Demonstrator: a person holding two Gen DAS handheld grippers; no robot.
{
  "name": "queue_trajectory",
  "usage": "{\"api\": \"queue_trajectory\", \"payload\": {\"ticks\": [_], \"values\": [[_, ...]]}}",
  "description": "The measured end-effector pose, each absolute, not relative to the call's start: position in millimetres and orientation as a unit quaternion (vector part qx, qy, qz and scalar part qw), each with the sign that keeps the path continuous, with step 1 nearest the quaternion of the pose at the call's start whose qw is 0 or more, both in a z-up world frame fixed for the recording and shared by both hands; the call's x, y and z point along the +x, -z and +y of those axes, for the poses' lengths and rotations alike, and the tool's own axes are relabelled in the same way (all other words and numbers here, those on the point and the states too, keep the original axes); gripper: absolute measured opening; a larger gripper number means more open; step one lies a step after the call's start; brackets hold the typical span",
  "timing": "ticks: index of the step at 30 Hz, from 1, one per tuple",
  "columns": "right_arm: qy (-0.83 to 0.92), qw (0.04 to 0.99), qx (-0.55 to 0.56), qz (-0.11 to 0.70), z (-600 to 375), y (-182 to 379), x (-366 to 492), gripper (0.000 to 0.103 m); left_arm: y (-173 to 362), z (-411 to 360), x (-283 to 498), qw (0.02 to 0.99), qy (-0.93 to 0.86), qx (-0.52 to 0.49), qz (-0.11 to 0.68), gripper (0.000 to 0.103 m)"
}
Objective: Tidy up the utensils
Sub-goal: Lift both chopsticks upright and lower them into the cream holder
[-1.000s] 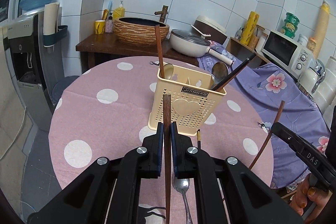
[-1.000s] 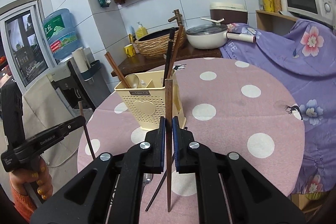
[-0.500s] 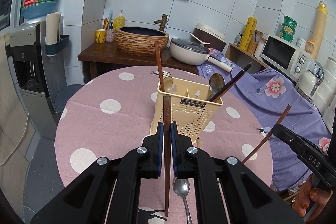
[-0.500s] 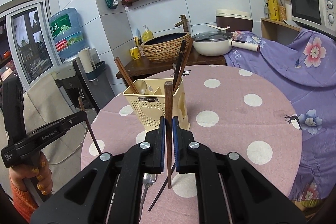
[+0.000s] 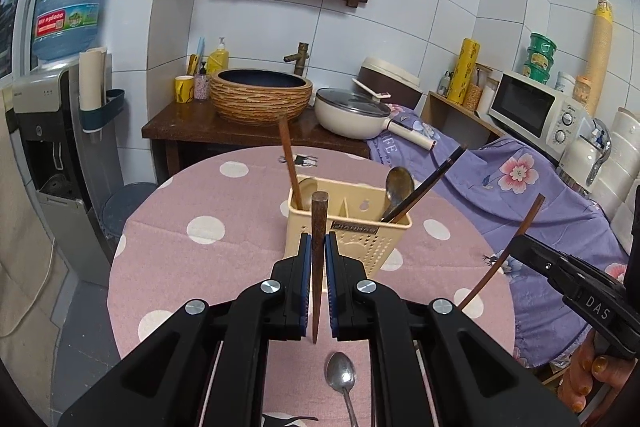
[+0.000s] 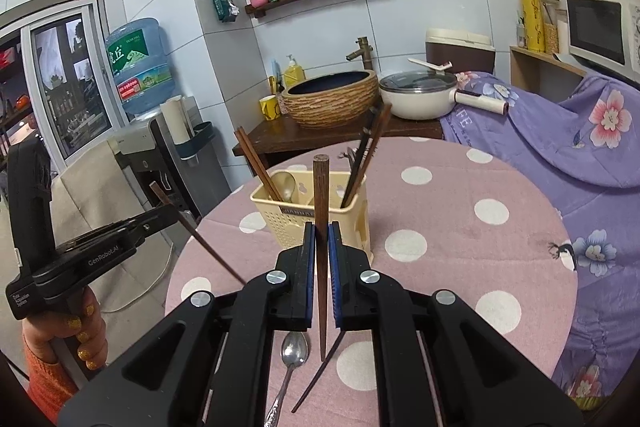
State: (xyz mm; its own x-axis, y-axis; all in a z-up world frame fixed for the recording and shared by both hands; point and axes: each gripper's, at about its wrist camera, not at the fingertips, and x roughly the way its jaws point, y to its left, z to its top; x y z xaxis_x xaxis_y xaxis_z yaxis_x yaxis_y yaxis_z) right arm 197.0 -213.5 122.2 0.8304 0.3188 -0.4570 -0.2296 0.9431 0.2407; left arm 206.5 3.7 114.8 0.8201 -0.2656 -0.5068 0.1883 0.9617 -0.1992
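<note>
Now two hand-held grippers (image 5: 316, 267) (image 6: 320, 255), each clamping one chopstick (image 5: 318, 247) (image 6: 320, 227), one caddy (image 5: 352, 239), one loose spoon (image 5: 342, 383).

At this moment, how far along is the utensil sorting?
Done: the cream holder already has spoons and chopsticks. In hand: left tongs and right tongs each grip one brown chopstick. Left: a spoon and a dark chopstick lie on the table.

The spoon (image 5: 342, 385) handle ran off the bottom edge below the caddy (image 5: 348, 231), whose front wall hid the lower ends of its utensils.
</note>
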Motion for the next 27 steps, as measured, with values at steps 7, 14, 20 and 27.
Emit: {"api": "queue_trajectory", "payload": {"ticks": [7, 14, 20, 27], "values": [[-0.165, 0.958, 0.079, 0.221, -205, -172, 207, 0.007, -161, -5, 217, 0.96, 0.136, -0.055, 0.24, 0.007], [-0.157, 0.971, 0.055, 0.173, -190, -236, 231, 0.007, -223, -17, 235, 0.975, 0.13, -0.03, 0.18, 0.007], [-0.134, 0.978, 0.042, 0.157, -180, -267, 263, 0.008, -250, -25, 265, 0.978, 0.121, -0.032, 0.168, 0.007], [-0.103, 0.979, 0.033, 0.172, -172, -240, 300, 0.008, -226, -27, 304, 0.974, 0.099, -0.048, 0.196, 0.007]]}}
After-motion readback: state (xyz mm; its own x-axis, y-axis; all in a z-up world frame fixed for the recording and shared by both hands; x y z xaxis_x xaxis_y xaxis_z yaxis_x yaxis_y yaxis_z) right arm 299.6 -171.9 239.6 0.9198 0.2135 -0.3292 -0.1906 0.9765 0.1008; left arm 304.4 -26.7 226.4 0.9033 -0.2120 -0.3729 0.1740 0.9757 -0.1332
